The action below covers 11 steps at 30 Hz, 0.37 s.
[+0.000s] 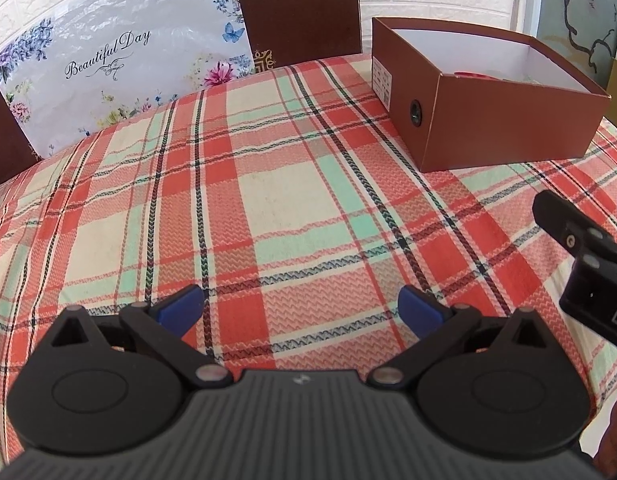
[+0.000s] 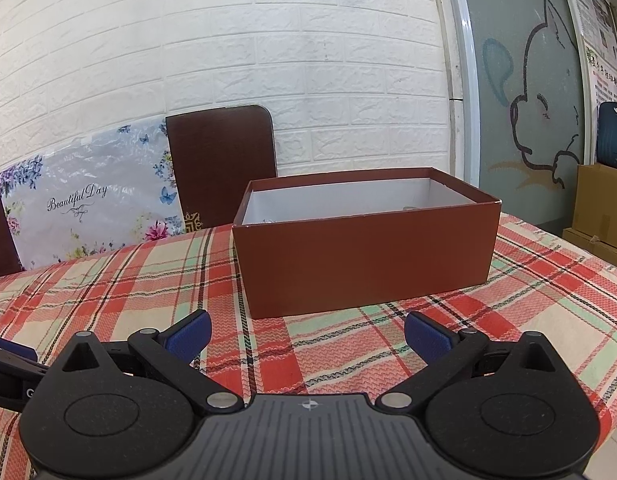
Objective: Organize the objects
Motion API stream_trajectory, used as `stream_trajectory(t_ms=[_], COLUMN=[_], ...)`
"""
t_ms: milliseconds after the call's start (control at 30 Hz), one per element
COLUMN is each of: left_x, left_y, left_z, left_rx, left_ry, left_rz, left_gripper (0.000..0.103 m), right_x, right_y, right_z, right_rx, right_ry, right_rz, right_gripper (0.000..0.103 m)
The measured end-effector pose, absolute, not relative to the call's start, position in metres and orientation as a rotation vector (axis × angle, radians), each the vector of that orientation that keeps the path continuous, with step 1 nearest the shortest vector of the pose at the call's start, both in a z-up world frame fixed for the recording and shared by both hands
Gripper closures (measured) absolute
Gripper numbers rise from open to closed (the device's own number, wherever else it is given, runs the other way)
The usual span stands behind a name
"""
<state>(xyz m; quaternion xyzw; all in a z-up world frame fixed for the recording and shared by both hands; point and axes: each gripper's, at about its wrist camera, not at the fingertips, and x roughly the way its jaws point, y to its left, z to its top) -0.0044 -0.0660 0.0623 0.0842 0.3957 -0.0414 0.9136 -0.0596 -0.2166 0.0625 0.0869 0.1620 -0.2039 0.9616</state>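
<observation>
Nearest the left wrist camera, the left hand-held gripper (image 1: 300, 306) is seen with its blue-padded fingers spread wide apart and nothing between them, held above the plaid cloth of the table (image 1: 268, 200). In the right wrist view, the right hand-held gripper (image 2: 306, 330) is likewise held with its jaws parted and nothing in its grip, pointed toward the long side of the brown box (image 2: 364, 256). In the left view, part of the right tool is caught at the right edge, beside the left one.

Farther on, the lidless box is set on the table toward its far right portion, well apart from both grippers. Its white interior is visible; something red and something pale can be glimpsed low inside, but what they are cannot be told.

Beyond the table edge, a dark brown chair back (image 2: 222, 160) is seen, and beside it a floral bag (image 1: 108, 68) printed "Beautiful Day". Behind them stands a white brick wall (image 2: 228, 40).
</observation>
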Motion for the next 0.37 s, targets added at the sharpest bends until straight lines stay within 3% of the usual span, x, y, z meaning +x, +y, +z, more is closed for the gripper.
stream_trajectory(t_ms=[367], left_x=[-0.0077], left_y=[-0.0665], left_z=[0.0658], left_rx=[0.183], left_ry=[0.772], left_rz=[-0.114], left_gripper=[0.0], right_x=[-0.0583], right_y=[-0.2164], right_z=[0.061], right_rx=[0.174], right_ry=[0.332], right_rz=[-0.411], right_gripper=[0.001])
